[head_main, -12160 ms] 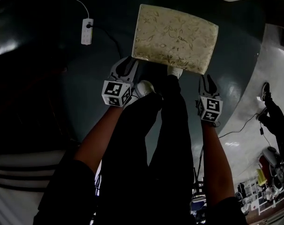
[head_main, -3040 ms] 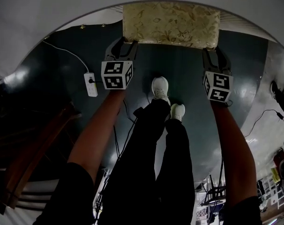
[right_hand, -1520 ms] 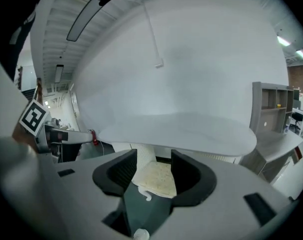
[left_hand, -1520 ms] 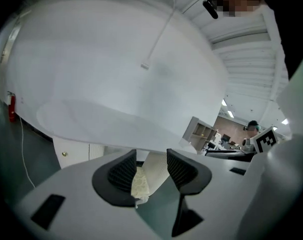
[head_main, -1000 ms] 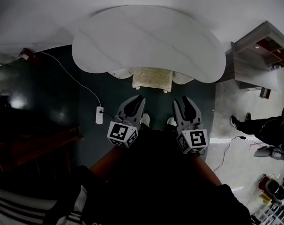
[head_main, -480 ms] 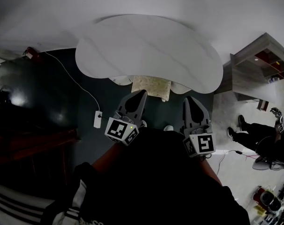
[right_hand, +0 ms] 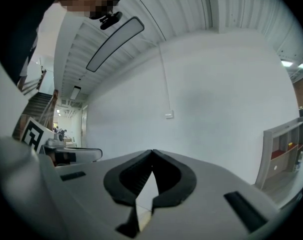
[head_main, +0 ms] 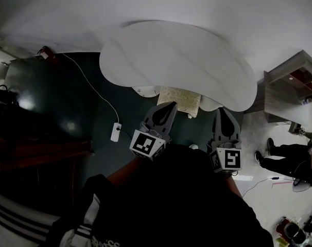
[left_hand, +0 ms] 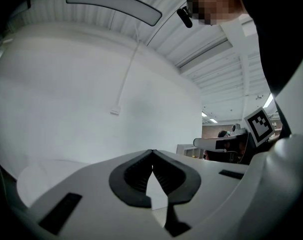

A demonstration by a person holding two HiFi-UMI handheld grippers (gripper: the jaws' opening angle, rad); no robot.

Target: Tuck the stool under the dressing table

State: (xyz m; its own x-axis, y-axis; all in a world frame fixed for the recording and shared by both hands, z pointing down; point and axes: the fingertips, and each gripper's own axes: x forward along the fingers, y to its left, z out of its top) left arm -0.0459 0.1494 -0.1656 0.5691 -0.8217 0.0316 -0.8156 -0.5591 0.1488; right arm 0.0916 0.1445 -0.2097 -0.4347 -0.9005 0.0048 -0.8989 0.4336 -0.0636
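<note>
Head view: white kidney-shaped dressing table top [head_main: 182, 60] in the middle, on a dark green floor [head_main: 68, 102]. Cream floral-patterned cushioned stool [head_main: 179, 100] sits under the table's near edge. Its far part is hidden by the top and its near strip pokes out toward the person.

Left gripper [head_main: 170, 106] and right gripper [head_main: 221, 111] both sit on the near side of the table. Both have their jaws closed tip to tip with nothing between them. Both gripper views confirm this: pads meet, and only the white wall shows beyond.

Risks, my read:
- Stool looks mostly tucked but not fully. If it is left like this, the protruding cushion edge could count as an incomplete tuck.
- A follow-up nudge with closed tips on the soft cushion could slip off it, or turn the stool crooked under the table.
- The stool's legs can't be seen, so they might catch on the pale rounded parts under the table beside the stool.
- White power strip [head_main: 115, 132] and its cord lie on the floor left of the table, near the person's side. That is a snag hazard when stepping.

Stool versus grippers: it lies just past the left gripper's tips and between the two grippers, nearer the left. No contact with either. Neither gripper view shows the stool, so it probably sits below where they point.
</note>
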